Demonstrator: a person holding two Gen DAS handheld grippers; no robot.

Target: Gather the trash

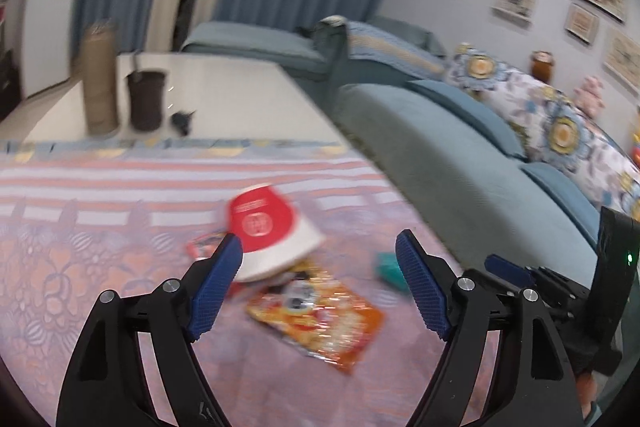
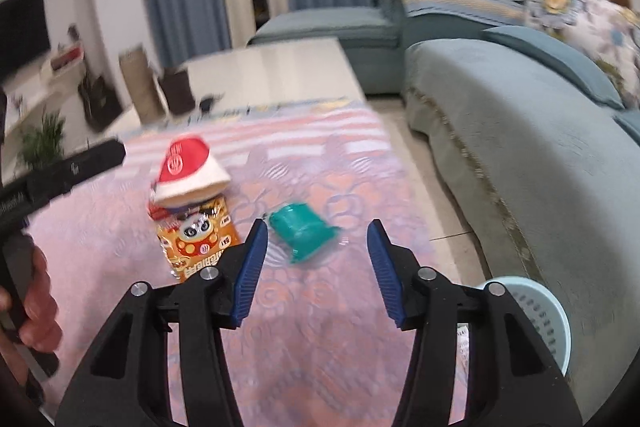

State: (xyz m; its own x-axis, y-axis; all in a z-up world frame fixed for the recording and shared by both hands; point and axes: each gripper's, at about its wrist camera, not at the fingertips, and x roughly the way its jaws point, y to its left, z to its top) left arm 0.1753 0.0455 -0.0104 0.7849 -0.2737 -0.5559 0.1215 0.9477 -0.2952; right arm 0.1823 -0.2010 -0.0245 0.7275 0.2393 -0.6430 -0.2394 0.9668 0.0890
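On the pink patterned rug [image 1: 100,267] lie a flattened red-and-white paper cup [image 1: 272,231] [image 2: 188,167], an orange snack wrapper [image 1: 320,315] [image 2: 196,239] partly under it, and a crumpled teal wrapper [image 1: 386,269] [image 2: 304,231]. My left gripper [image 1: 320,247] hovers open above the cup and orange wrapper, nothing between its blue pads. My right gripper [image 2: 318,231] is open too, with the teal wrapper lying on the rug just beyond its tips. A hand [image 2: 36,307] holds the left gripper's handle at the left of the right wrist view.
A light-blue perforated basket [image 2: 536,319] stands on the floor at the right, beside the teal sofa [image 2: 520,131]. Beyond the rug are a white low table [image 1: 224,95], a tan cylinder [image 1: 100,83] and a dark bin [image 1: 146,99]. Curtains hang behind.
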